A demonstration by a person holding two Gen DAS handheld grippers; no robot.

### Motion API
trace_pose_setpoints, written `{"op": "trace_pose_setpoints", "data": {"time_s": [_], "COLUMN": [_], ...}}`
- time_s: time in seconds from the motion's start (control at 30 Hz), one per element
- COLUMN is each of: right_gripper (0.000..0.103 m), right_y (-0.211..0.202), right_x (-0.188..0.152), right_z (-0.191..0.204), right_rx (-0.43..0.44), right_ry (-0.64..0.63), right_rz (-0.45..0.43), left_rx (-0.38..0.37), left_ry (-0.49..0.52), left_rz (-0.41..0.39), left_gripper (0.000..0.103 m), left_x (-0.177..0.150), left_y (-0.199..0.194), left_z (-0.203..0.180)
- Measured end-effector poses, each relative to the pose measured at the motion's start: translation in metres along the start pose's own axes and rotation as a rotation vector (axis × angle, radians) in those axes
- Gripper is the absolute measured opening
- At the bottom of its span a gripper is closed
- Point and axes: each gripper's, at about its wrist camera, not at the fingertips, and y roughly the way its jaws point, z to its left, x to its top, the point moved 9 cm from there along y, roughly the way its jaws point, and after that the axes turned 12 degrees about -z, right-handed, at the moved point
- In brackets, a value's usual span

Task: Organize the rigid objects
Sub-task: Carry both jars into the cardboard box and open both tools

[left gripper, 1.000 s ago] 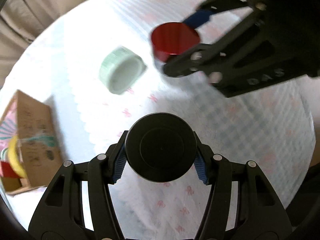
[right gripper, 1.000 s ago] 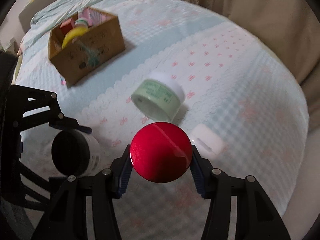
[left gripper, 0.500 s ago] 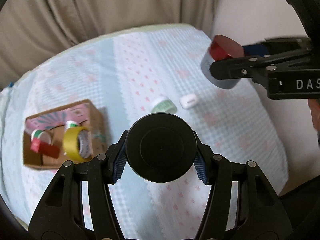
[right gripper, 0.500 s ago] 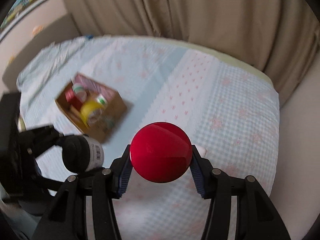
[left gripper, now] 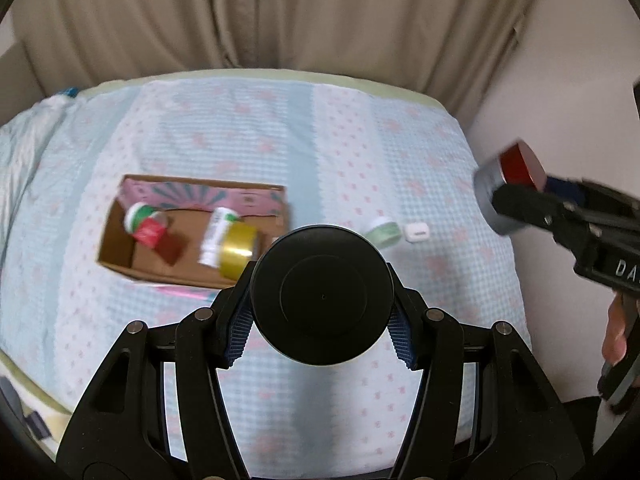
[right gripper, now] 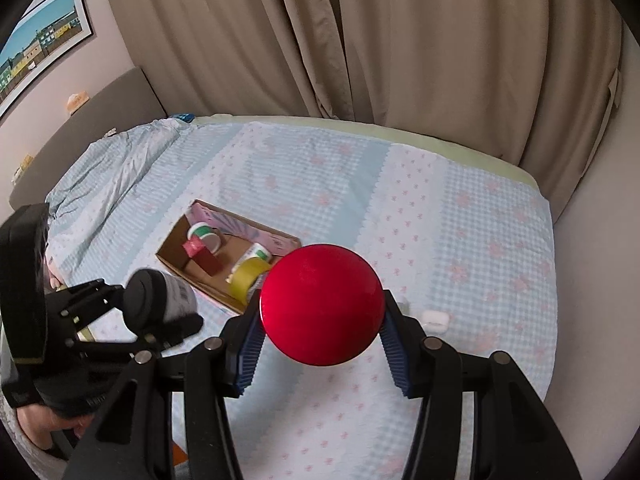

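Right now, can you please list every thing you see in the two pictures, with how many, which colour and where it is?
black-lidded jar: 1, black lid, white labelled body, held in the left tool
red-lidded jar: 1, red lid, grey body, held in the right tool
cardboard box: 1, brown with pink flap, on the bed, left of centre
tape roll: 1, yellow, inside the box
other items in the box: several, red, green and white, too blurred to name
green jar: 1, pale green, on the bed right of the box
small case: 1, white, beside the green jar
bedspread: 1, light blue and white with pink marks
curtain: beige, behind the bed
framed picture: 1, on the wall
left tool: 1, black, shut on its jar
right tool: 1, black, shut on its jar
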Motion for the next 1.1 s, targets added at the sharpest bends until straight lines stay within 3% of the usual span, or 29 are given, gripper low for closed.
{"op": "trace_pose_setpoints", "data": {"time_s": [0.23, 0.5, 0.73, 1.1], "right_gripper": [0.050, 0.050, 0.049, 0.049], "right_y": [0.021, 0.067, 0.120, 0.211], "right_x": [0.007, 0.017, 0.012, -0.008], "right_z": [0.043, 0.087, 0.130, 0.161], "right_rx": [-0.044, -0.160, -0.215, -0.201], "right_ry": [0.103, 0.271, 0.373, 0.356], "right_rz": [0.004, 0.015, 0.069, 0.189], "left_rx": [-0.018, -0.094, -0.156, -0.182], "left_ry": [-0.016, 0.108, 0.177, 0.212], "left_rz": [-0.003, 0.056, 0.127, 0.270], "left_gripper": [0.054, 0.054, 0.054, 0.054], "left_x": [0.019, 0.048, 0.063, 0.057], "left_y": [-0.002, 0.023, 0.065, 0.150], "left_z": [0.087, 0.167, 0.213, 0.248]}}
